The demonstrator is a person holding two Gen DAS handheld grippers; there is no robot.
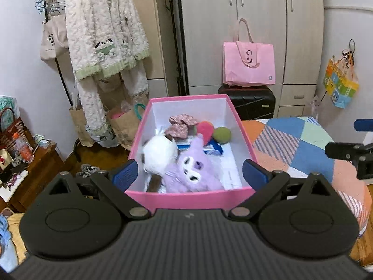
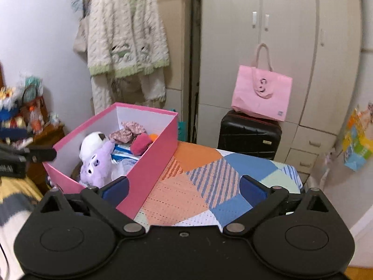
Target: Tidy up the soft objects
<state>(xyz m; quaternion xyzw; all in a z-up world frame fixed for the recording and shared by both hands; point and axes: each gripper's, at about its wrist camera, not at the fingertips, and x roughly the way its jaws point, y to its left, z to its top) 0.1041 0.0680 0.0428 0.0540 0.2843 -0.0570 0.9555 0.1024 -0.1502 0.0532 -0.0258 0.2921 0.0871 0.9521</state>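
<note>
A pink box (image 1: 193,198) stands on a patchwork-covered surface (image 1: 303,144). Inside lie a purple plush (image 1: 193,172), a white plush (image 1: 158,151), patterned cloth (image 1: 179,126), a pink ball (image 1: 205,129) and a green ball (image 1: 222,135). My left gripper (image 1: 190,175) is open and empty, its fingers either side of the box's near end. My right gripper (image 2: 184,186) is open and empty above the patchwork cover (image 2: 209,175), right of the box (image 2: 149,170). The purple plush (image 2: 98,165) and white plush (image 2: 93,142) show there too.
A black suitcase (image 1: 251,102) with a pink tote bag (image 1: 249,63) stands behind by the wardrobe (image 1: 233,30). A fleece robe (image 1: 105,35) hangs on a rack at left. Paper bags (image 1: 121,123) sit on the floor. A cluttered wooden cabinet (image 1: 30,170) is at far left.
</note>
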